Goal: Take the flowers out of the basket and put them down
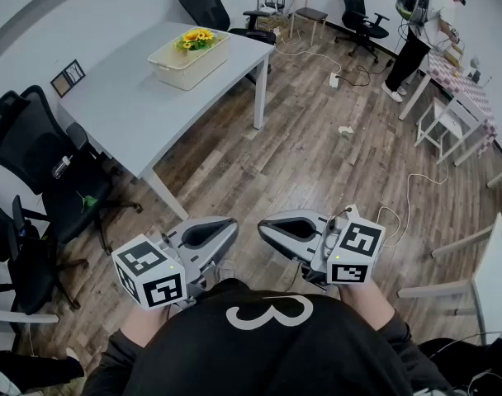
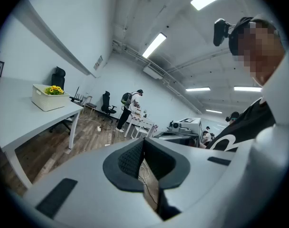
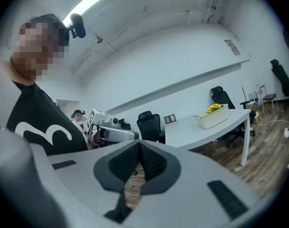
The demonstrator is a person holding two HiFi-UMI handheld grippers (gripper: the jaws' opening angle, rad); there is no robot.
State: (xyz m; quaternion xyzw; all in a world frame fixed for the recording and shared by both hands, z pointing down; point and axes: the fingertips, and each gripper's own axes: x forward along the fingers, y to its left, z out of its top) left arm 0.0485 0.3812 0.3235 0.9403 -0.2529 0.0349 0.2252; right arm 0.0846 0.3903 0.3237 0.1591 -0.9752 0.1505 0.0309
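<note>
A cream basket (image 1: 187, 64) with yellow sunflowers (image 1: 196, 38) stands on the far end of a grey table (image 1: 127, 110). Both grippers are held low against my body, far from the table, their tips turned toward each other. My left gripper (image 1: 234, 226) is shut with nothing in it, and so is my right gripper (image 1: 262, 226). The left gripper view shows its jaws (image 2: 143, 140) closed, with the basket (image 2: 48, 102) and flowers (image 2: 54, 90) small at the left. In the right gripper view the jaws (image 3: 139, 144) meet, and the basket (image 3: 212, 119) with flowers (image 3: 214, 108) sits far off to the right.
Black office chairs (image 1: 36, 163) stand along the table's left side and more (image 1: 203, 2) behind it. Another person (image 1: 416, 35) stands at a small table at the back right. Cables (image 1: 416, 184) lie on the wooden floor. White tables (image 1: 490, 279) are at the right.
</note>
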